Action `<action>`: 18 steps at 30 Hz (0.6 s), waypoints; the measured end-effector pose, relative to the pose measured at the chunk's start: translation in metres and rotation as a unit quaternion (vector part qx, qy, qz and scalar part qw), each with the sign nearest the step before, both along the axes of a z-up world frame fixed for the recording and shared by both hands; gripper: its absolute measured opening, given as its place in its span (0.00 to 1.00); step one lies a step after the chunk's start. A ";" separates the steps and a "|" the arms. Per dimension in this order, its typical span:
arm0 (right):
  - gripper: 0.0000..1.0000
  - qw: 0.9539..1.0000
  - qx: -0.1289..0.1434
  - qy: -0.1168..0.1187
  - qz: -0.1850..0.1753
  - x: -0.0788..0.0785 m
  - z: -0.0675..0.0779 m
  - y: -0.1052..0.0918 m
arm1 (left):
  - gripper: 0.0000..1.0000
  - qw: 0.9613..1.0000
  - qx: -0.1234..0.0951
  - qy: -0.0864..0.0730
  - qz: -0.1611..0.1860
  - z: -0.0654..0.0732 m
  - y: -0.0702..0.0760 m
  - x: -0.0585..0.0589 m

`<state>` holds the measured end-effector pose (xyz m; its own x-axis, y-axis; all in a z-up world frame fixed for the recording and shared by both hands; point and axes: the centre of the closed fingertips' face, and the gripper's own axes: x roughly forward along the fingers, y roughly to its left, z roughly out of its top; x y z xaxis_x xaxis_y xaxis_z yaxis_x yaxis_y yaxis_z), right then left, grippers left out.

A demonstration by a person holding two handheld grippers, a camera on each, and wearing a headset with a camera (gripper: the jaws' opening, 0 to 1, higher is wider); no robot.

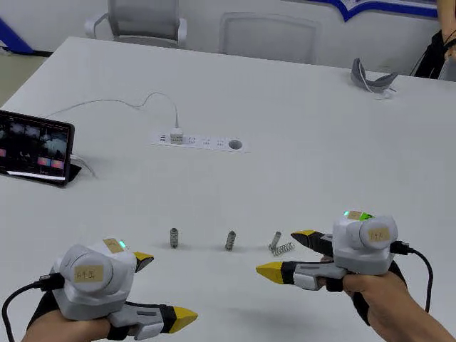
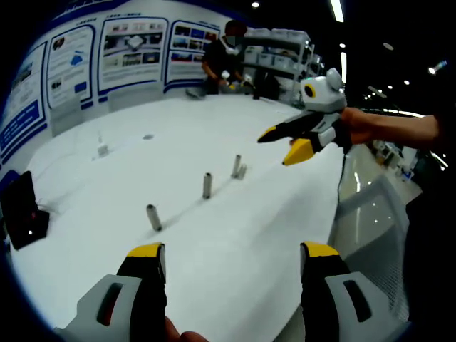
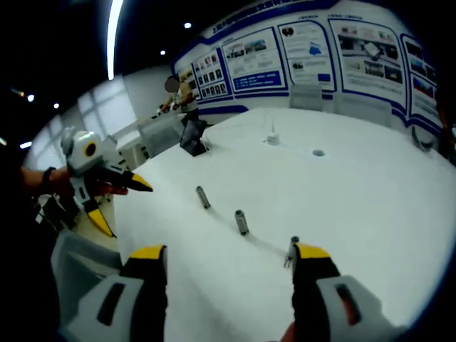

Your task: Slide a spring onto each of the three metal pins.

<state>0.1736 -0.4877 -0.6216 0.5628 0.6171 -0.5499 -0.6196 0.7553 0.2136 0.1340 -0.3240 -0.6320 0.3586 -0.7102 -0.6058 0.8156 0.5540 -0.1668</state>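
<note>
On the white table (image 1: 299, 107), a tablet (image 1: 35, 146) stands propped far left at 9 o'clock, and a power strip (image 1: 196, 140) lies up toward 12. The left gripper (image 1: 165, 288) is low at 7 o'clock, jaws spread wide with nothing between them. The left pin (image 1: 174, 237) stands upright at roughly 12 o'clock from that gripper, apart from its tips. The middle pin (image 1: 230, 240) is upright, next along to the right. Both look ribbed, but they are too small to tell whether a coil is on them. The right pin (image 1: 276, 240) stands third, and a loose spring (image 1: 284, 249) lies flat just beside it at its 4 o'clock. The right gripper (image 1: 285, 252) comes in from 4 o'clock, jaws parted and gripping nothing. In the head view the spring falls between its tips; contact cannot be told. In the right gripper view the right pin sits just beside one jaw tip.
</note>
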 end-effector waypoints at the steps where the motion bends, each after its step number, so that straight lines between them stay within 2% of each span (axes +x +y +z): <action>1: 0.74 1.000 0.001 0.000 -0.002 -0.001 0.001 -0.001 | 0.79 1.000 0.001 0.000 -0.001 -0.001 -0.001 0.000; 18: 0.78 0.999 -0.002 0.009 -0.041 -0.040 -0.009 -0.034 | 0.81 1.000 0.000 0.003 -0.031 -0.005 -0.028 -0.002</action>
